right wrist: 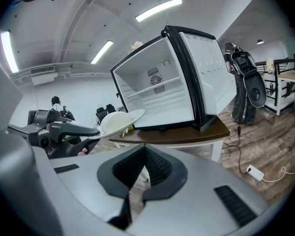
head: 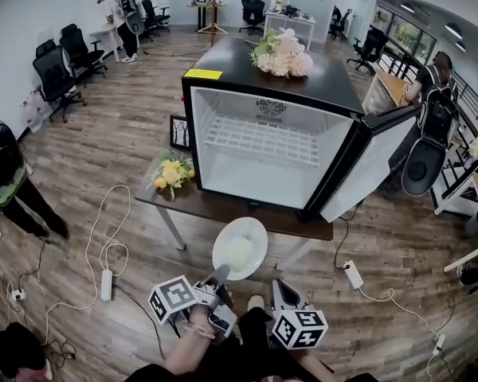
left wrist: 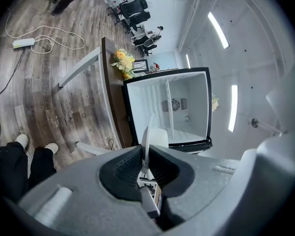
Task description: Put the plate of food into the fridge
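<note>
Plate [head: 240, 248] of food up in the air, pinched at its near rim by the left gripper [head: 220, 274]. Both jaws squeezed tight on the thin white rim, one on each face.

Round and white, so no long side to speak of. Face up and close to flat, with the far rim tipped up a little. Far rim pointing at the open front of the fridge [head: 223, 62], near rim pointing back at the person. Just a thin white line, edge-on, in the left gripper view.

Pale lump of food [head: 239, 253] in the middle of the plate, whitish yellow and soft-looking. What kind of food: cannot tell.

Hanging right at the near edge of the brown table [head: 211, 207], in front of the fridge and not inside it.

Fridge black outside and white inside. Door [head: 370, 169] swung wide open to the right. One white wire shelf [head: 263, 140] inside.

Right gripper [head: 279, 291] low and close to the person, just right of the left one, apart from the plate. Jaws pressed together, with nothing between them.

Yellow flowers [head: 174, 172] on the left end of the table, and pale pink flowers [head: 281, 54] on top of the fridge.
</note>
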A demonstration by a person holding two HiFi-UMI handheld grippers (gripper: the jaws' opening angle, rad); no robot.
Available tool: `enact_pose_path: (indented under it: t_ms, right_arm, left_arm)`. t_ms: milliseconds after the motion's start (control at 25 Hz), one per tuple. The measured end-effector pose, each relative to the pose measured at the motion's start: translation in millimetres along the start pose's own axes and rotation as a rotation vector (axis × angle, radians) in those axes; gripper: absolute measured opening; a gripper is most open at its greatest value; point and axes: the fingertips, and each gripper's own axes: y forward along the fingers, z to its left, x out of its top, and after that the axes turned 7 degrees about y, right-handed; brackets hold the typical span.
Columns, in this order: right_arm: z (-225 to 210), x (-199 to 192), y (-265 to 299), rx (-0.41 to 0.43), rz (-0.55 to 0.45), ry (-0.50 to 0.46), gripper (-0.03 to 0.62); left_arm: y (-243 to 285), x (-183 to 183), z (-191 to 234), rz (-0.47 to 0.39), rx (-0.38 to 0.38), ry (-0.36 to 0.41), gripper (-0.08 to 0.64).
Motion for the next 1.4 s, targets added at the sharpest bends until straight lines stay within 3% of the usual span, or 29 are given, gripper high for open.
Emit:
enact_pose_path:
  t_ms: [840, 1400]
  right_arm:
    - [-49.3, 55.5, 72.6, 0.051, 0.018, -0.029, 0.008]
    - [-60.9, 79.8, 110.8, 0.183, 0.091, -0.064, 0.008]
  left_arm:
    - [69.7, 38.9, -18.2, -0.069, 0.022, -0.008, 0.038]
    - [106.5, 58.2, -37.1, -0.176, 0.038, -0.034, 0.038]
